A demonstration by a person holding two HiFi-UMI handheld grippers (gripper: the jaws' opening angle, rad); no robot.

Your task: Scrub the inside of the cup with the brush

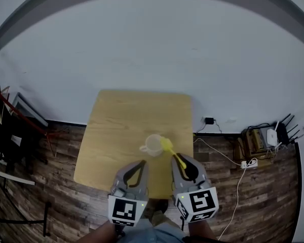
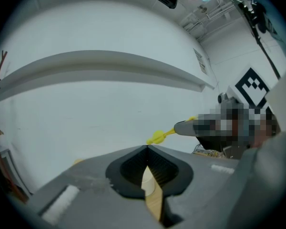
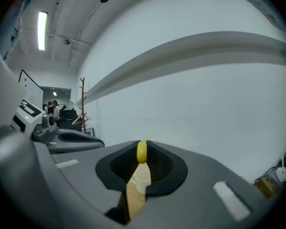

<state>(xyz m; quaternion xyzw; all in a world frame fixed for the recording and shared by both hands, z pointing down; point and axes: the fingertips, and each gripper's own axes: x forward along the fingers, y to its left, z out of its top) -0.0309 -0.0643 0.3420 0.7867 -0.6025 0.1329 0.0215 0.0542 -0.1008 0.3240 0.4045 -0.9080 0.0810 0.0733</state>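
A translucent white cup (image 1: 152, 145) stands near the front of the wooden table (image 1: 121, 120). My right gripper (image 1: 178, 159) is shut on the handle of a yellow brush (image 1: 168, 147), whose head is at the cup's right rim. In the right gripper view the yellow handle (image 3: 141, 152) sits pinched between the jaws, with the cup (image 3: 142, 177) below it. My left gripper (image 1: 143, 162) hovers just in front of the cup, shut and holding nothing. The left gripper view shows its closed tips (image 2: 147, 148), the brush (image 2: 157, 137) and the right gripper (image 2: 190, 127) beyond.
The table stands against a white wall (image 1: 157, 54) on a wood-plank floor. A power strip with cables (image 1: 248, 163) and small boxes (image 1: 253, 138) lie on the floor to the right. A red coat rack (image 1: 15, 110) stands at the left.
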